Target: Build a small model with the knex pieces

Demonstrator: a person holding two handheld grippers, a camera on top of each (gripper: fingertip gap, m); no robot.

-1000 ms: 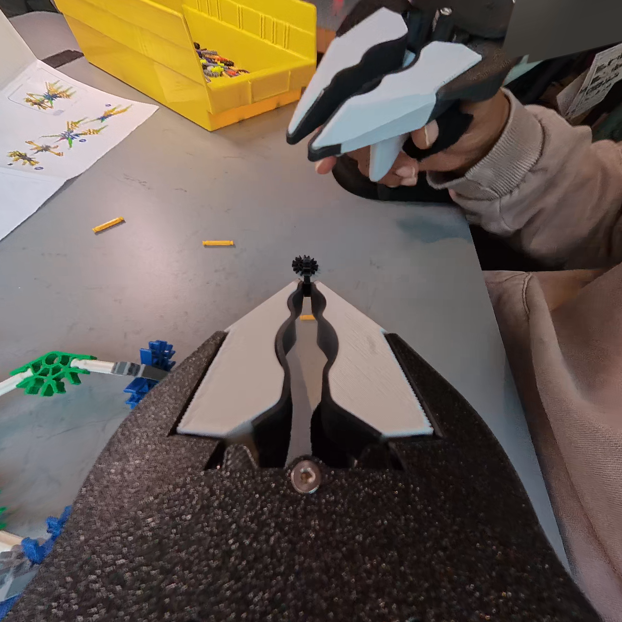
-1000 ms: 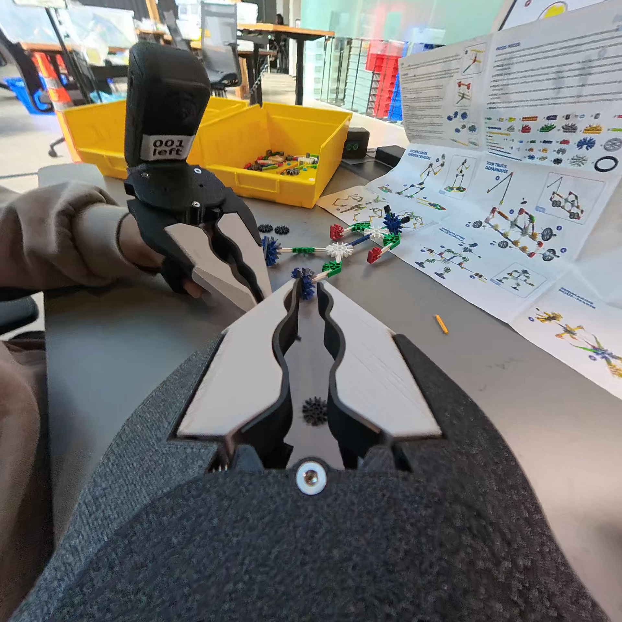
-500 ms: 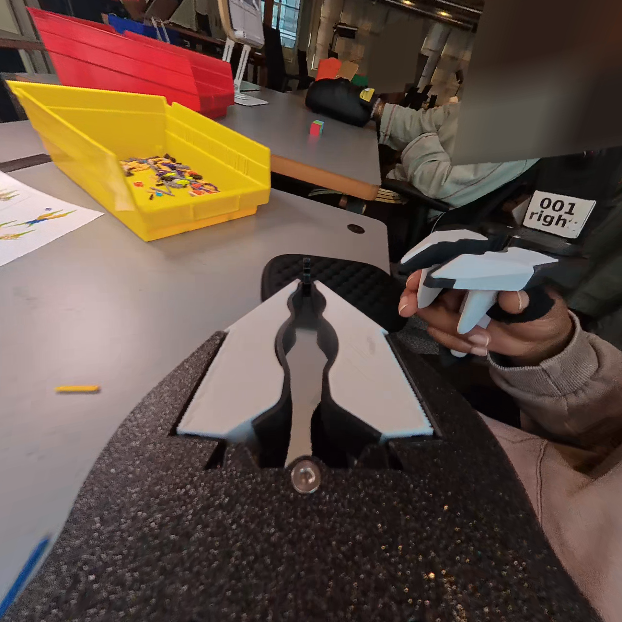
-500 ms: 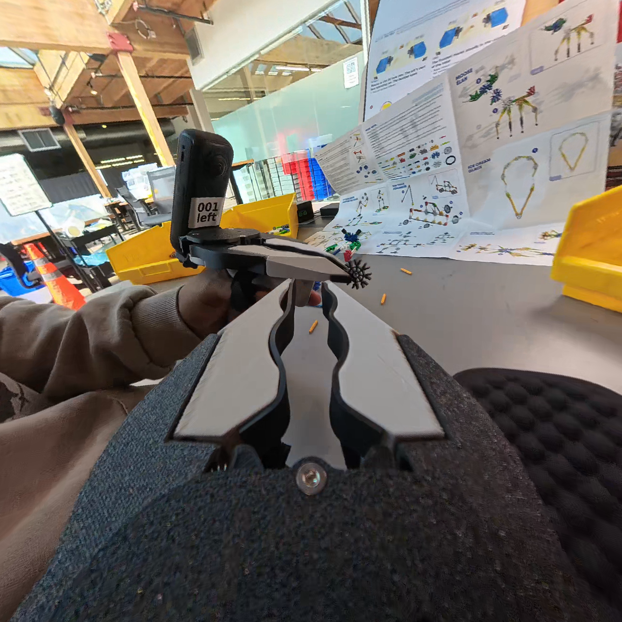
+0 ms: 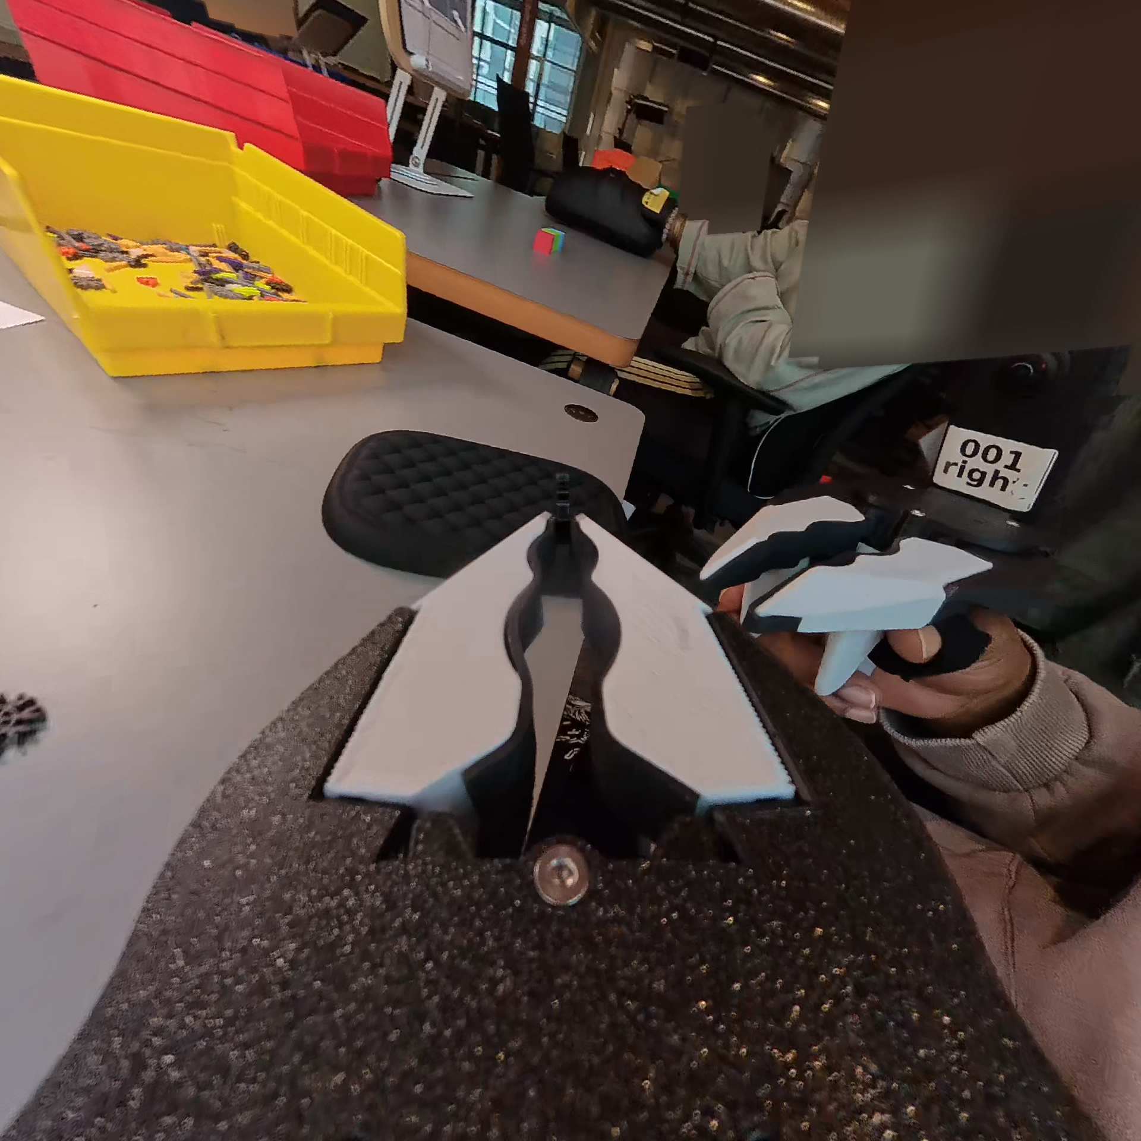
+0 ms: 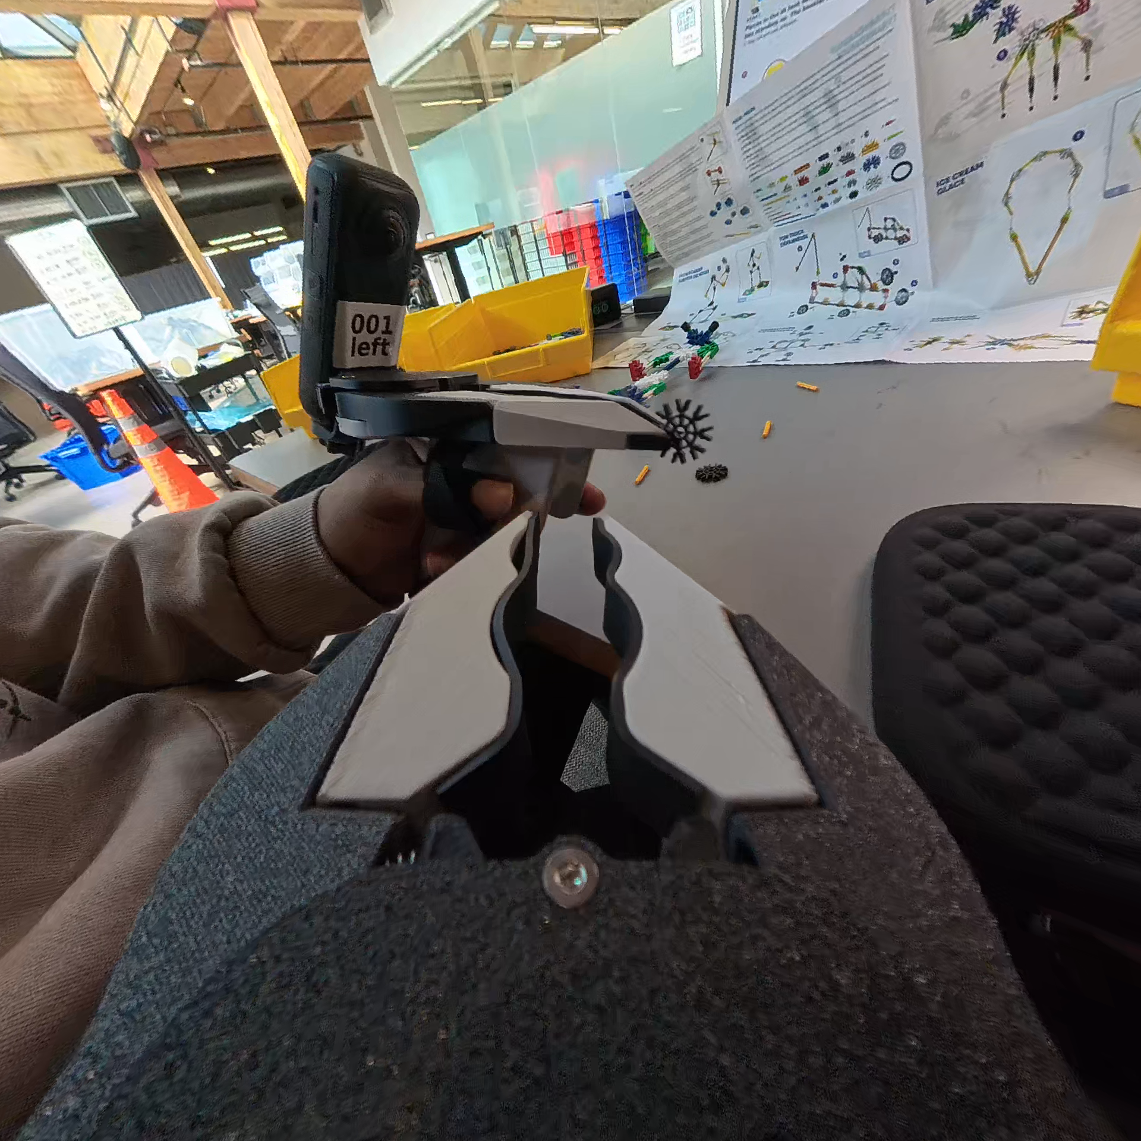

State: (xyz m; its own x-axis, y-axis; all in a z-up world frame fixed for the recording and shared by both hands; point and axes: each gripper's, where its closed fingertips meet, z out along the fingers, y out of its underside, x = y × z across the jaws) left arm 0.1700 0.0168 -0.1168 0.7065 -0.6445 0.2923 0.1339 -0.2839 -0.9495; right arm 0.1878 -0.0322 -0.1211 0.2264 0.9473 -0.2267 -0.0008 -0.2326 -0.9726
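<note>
Left tongs (image 6: 648,432) pinching black spoked connector (image 6: 684,430) at tips, right tongs (image 6: 565,531) spread, empty

Matt grey table (image 5: 185,555); glossy yellow plastic bin (image 5: 296,247); quilted black pad (image 6: 1012,648); paper sheet (image 6: 864,247).

Timber beams (image 6: 259,92) cross the ceiling above a glass wall (image 6: 555,142); a grey desk (image 5: 512,247) stands before windows (image 5: 531,74).

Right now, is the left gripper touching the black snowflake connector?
Touching. The right wrist view shows the left gripper shut on the black snowflake connector, holding it clear above the grey table.
</note>
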